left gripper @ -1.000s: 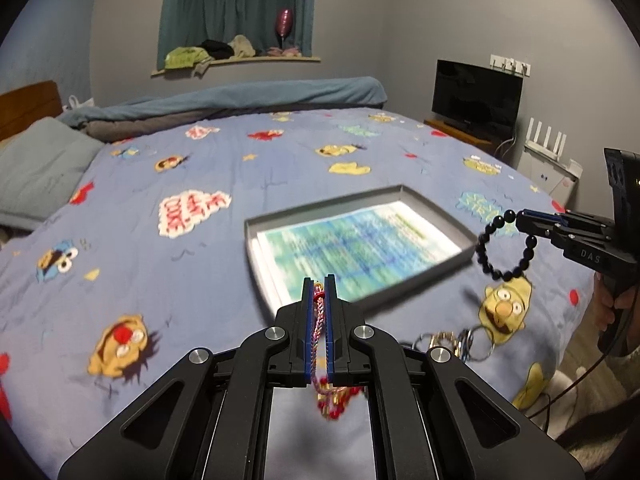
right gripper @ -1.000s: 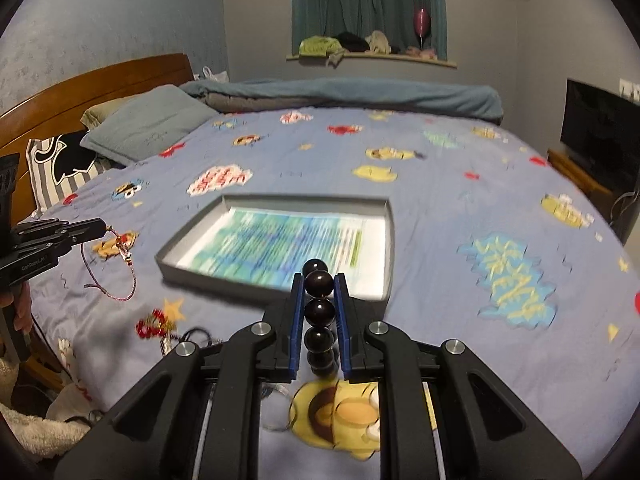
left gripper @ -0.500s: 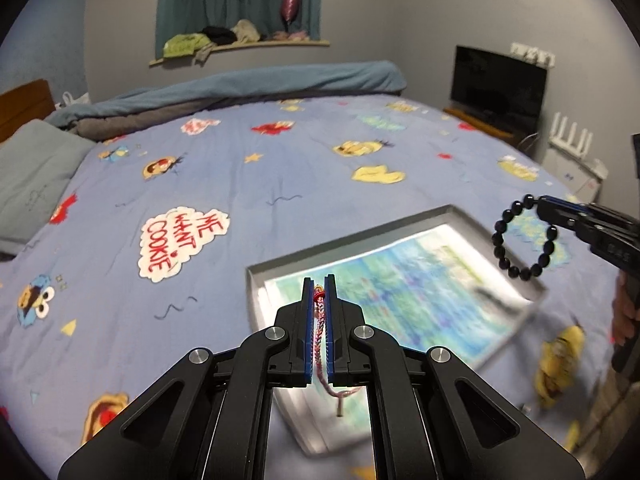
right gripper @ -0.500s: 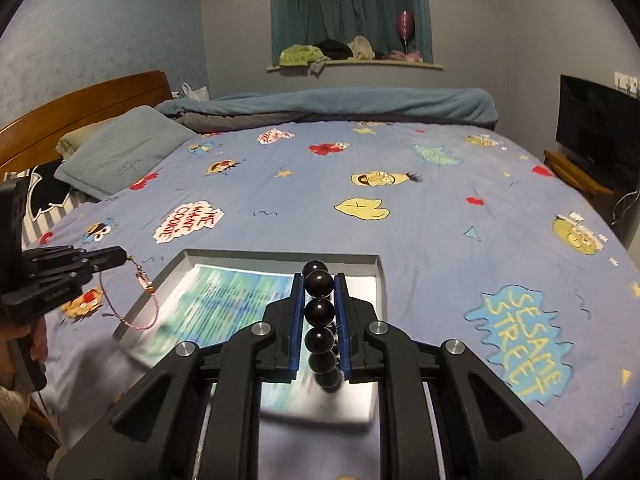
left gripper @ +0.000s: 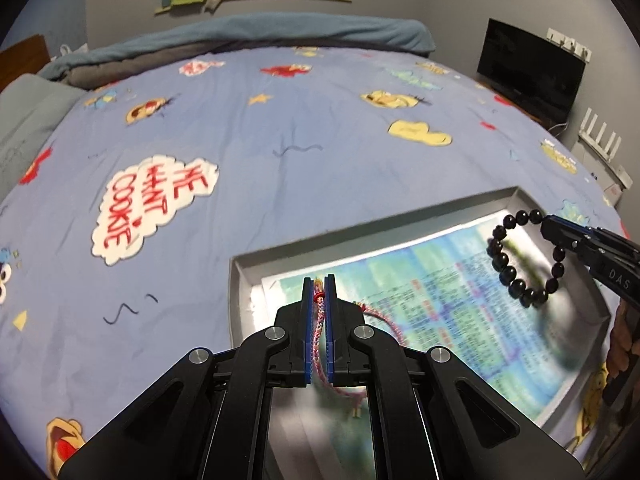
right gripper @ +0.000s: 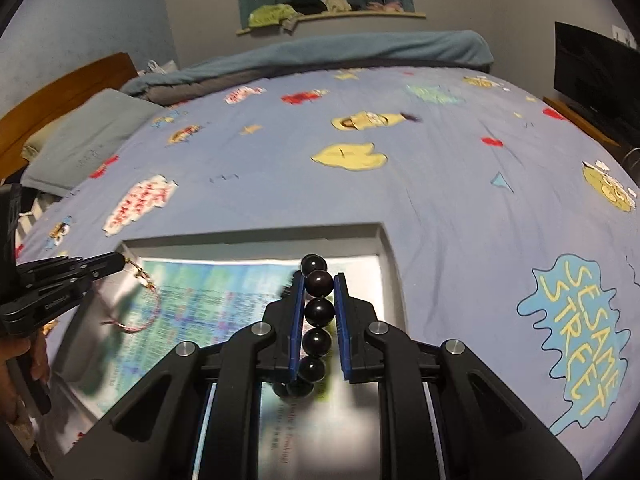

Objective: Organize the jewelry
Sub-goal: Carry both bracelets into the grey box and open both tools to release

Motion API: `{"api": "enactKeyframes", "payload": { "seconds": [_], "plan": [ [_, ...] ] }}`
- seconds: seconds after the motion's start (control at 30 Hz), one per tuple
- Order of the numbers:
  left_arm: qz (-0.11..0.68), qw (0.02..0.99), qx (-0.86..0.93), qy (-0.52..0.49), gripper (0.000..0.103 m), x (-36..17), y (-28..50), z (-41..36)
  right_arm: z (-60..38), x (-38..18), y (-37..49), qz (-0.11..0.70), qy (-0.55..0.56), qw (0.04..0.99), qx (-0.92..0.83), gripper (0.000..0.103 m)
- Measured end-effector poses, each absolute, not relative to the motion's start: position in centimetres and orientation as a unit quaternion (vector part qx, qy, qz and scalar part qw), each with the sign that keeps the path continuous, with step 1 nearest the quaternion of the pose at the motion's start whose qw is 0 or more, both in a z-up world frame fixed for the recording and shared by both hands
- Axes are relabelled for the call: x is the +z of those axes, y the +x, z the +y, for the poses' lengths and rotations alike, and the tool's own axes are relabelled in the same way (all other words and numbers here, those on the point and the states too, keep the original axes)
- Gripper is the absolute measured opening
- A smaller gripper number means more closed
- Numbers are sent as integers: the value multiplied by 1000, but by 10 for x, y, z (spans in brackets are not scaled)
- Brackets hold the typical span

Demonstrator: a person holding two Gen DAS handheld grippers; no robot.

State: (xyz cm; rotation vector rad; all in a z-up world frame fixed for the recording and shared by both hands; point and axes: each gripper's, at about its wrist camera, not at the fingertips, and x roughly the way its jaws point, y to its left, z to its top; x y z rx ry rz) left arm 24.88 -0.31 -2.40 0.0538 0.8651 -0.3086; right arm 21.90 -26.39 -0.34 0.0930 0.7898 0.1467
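Left tongs: clenched on braided cord bracelet, lower centre.
Right tongs: grasping black bead bracelet (loop hanging over grey tray).
Bed: carries tray.

Both bracelets now over tray

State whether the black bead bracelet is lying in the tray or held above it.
Held above: the right gripper clamps the black bead bracelet, which dangles over the tray.
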Motion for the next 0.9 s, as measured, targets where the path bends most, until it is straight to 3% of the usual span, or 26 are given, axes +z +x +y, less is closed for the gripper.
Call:
{"api": "enactKeyframes", "payload": {
  "seconds": [0.17, 0.27, 0.33, 0.47, 0.53, 0.6, 0.9],
  "plan": [
    [429, 890, -151, 25, 6, -33, 252, -2, -264, -17, 225, 414, 40, 907, 63, 15],
    [432, 888, -157, 28, 17, -36, 251, -3, -264, -15, 222, 409, 39, 910, 63, 20],
    [428, 890, -156, 29, 29, -35, 250, -3, -263, -13, 219, 404, 40, 911, 65, 34],
    [422, 893, -156, 30, 32, -30, 246, -4, -265, -8, 212, 397, 49, 914, 69, 43],
    [413, 897, -152, 28, 54, -26, 241, -3, -265, -4, 207, 393, 51, 915, 70, 55],
    [404, 902, -149, 27, 63, -21, 236, -3, -267, 0, 202, 387, 54, 918, 71, 61],
    [379, 917, -125, 12, 83, 5, 205, 7, -274, 28, 166, 356, 65, 929, 82, 91]
  ]
}}
